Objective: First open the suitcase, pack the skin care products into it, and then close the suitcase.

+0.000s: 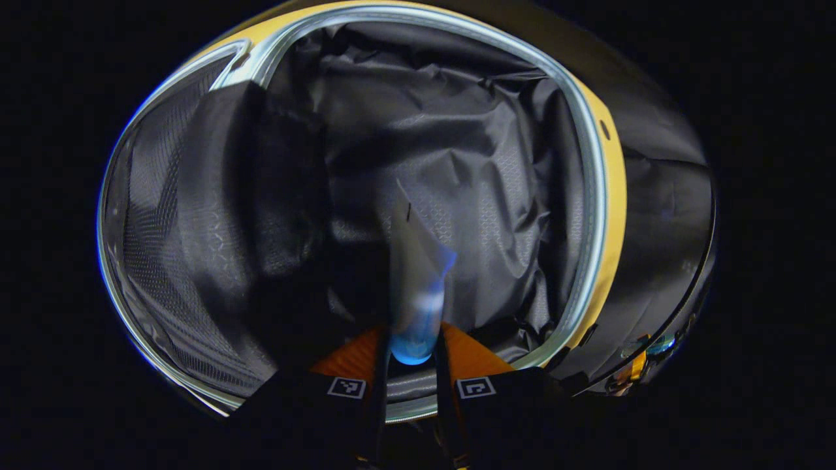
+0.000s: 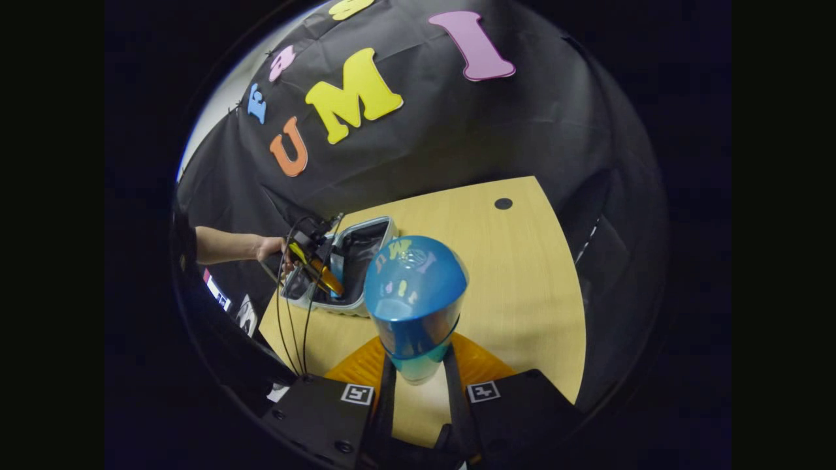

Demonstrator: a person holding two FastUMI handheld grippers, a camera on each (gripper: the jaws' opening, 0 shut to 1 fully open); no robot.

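the left claw (image 1: pixel 410 365) pinches a pale tube (image 1: pixel 418 287) by its blue cap end, held over the suitcase (image 1: pixel 591 215) lining; it looks soft and light, perhaps slippery. the right claw (image 2: pixel 418 378) grips a glossy blue bottle (image 2: pixel 413 297) at its base, above the table (image 2: pixel 522 274) beside the suitcase, where the other arm crowds the opening.

— Where's the suitcase (image 2: pixel 343 264)?
— Open on the worktop (image 2: pixel 522 287), towards its left edge.
— And the tube (image 1: pixel 415 287)?
— Over the lining, inside the rim. The bottle (image 2: pixel 413 303) is to the case's right.
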